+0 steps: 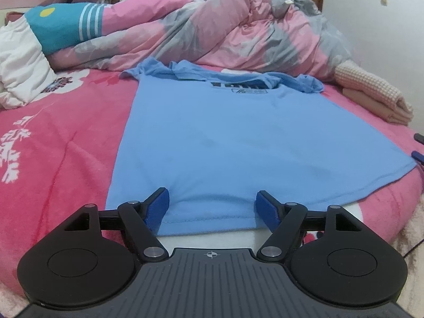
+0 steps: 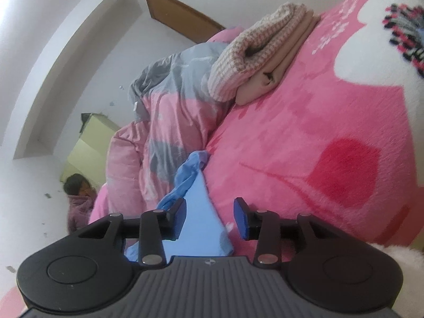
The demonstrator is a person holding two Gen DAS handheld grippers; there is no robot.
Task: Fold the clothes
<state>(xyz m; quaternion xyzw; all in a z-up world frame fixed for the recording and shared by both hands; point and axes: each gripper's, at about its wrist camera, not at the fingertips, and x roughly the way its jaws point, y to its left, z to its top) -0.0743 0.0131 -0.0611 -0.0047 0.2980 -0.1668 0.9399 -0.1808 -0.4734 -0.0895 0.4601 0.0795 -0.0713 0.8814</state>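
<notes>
A light blue T-shirt lies spread flat on the pink bed, its hem nearest me and its rumpled collar and sleeves at the far end. My left gripper stands open at the hem, its blue pads on either side of a stretch of the hem, with the cloth not pinched. In the right wrist view the camera is rolled sideways; my right gripper is open over a corner of the blue T-shirt, whose twisted sleeve runs toward the quilt. The other gripper's blue tips peek in at the right edge.
A pink and grey quilt is heaped along the far side of the bed. A folded beige knit and tan pile sits at the right, also the folded pile. A teal and white pillow lies far left. A person sits beyond the quilt.
</notes>
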